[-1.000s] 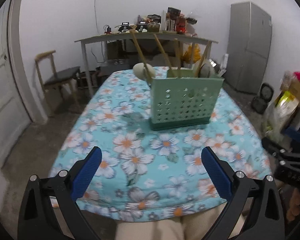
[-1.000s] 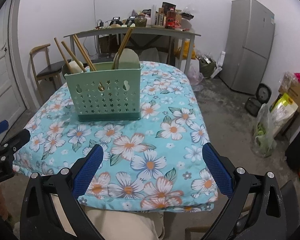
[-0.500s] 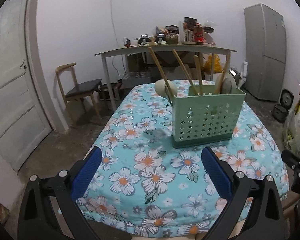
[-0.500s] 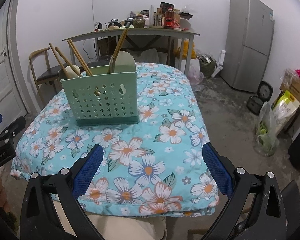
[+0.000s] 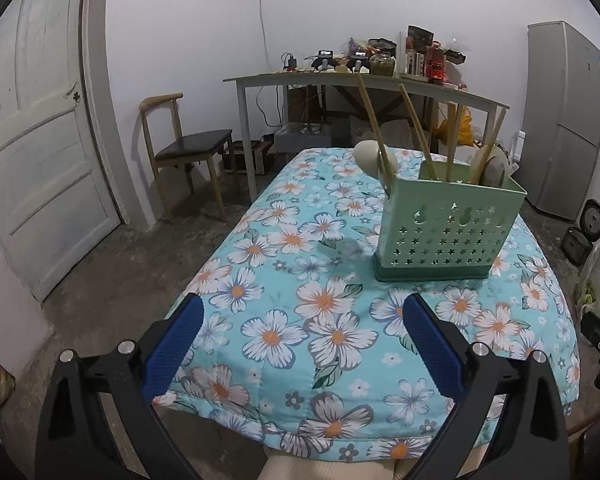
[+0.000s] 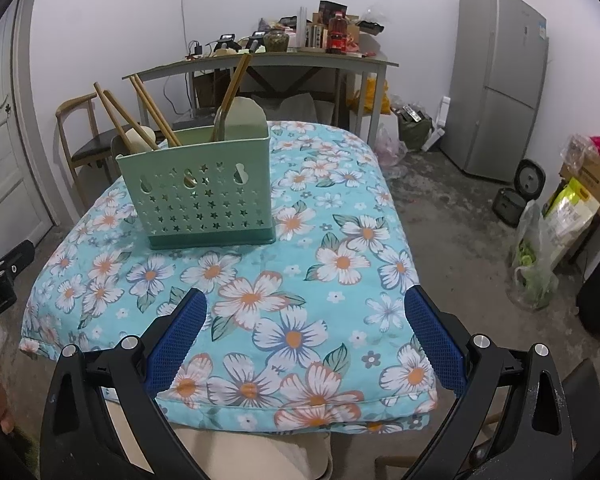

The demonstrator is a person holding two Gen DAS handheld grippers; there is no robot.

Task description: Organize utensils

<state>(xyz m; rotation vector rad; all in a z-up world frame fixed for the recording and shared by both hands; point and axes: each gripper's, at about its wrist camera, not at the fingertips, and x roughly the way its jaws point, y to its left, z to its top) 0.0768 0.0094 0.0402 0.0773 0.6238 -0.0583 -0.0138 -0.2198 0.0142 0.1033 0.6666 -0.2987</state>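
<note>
On a table draped in a floral cloth [image 5: 332, 320], a green perforated utensil caddy [image 5: 444, 232] stands upright, holding wooden chopsticks [image 5: 374, 128] and pale spoons [image 6: 140, 138]. Both the left gripper [image 5: 303, 316] and the right gripper [image 6: 305, 312] hover at the near edge, jaws spread wide and holding nothing, well apart from the caddy.
</note>
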